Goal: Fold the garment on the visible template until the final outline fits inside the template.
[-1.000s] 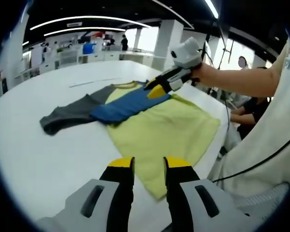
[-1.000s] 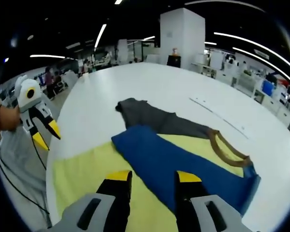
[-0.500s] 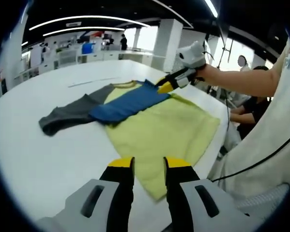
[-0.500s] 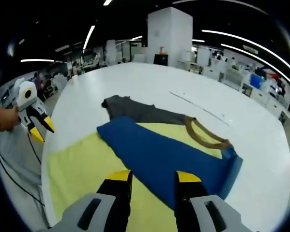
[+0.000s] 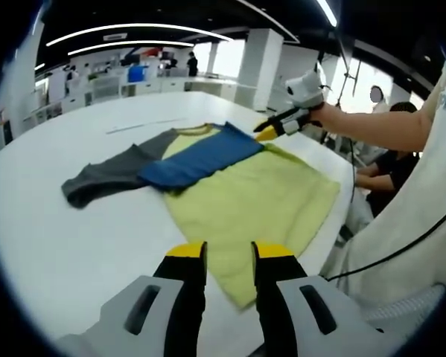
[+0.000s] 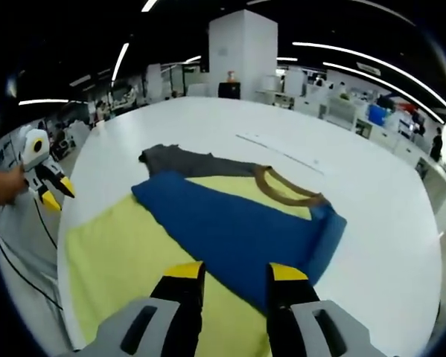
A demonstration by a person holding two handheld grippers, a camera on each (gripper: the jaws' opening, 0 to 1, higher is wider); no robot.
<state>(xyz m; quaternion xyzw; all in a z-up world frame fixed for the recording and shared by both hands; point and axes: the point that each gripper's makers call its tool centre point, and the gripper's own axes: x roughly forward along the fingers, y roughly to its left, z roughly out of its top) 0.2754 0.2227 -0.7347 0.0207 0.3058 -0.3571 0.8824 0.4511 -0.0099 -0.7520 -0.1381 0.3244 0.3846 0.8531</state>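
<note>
A yellow shirt (image 5: 256, 197) lies flat on the white table (image 5: 74, 245). Its blue sleeve (image 5: 196, 158) is folded across the chest, and the grey sleeve (image 5: 103, 175) stretches out to the left. A brown collar (image 6: 288, 190) rims the neck. My left gripper (image 5: 220, 253) is open above the table, just short of the shirt's near hem. My right gripper (image 6: 234, 274) is open over the blue sleeve (image 6: 230, 230) with nothing between its fingers. In the left gripper view, the right gripper (image 5: 273, 131) hovers by the sleeve's far end. In the right gripper view, the left gripper (image 6: 50, 195) is off the table's left edge.
A thin line (image 5: 144, 125) is marked on the table beyond the shirt, also seen as the line (image 6: 278, 152) behind the collar. A person's arm (image 5: 371, 126) and body (image 5: 424, 216) stand at the table's right edge. Bare tabletop surrounds the shirt.
The right gripper has drawn back from the blue sleeve's end toward the table edge, leaving the sleeve lying folded across the shirt. The left gripper has stayed put.
</note>
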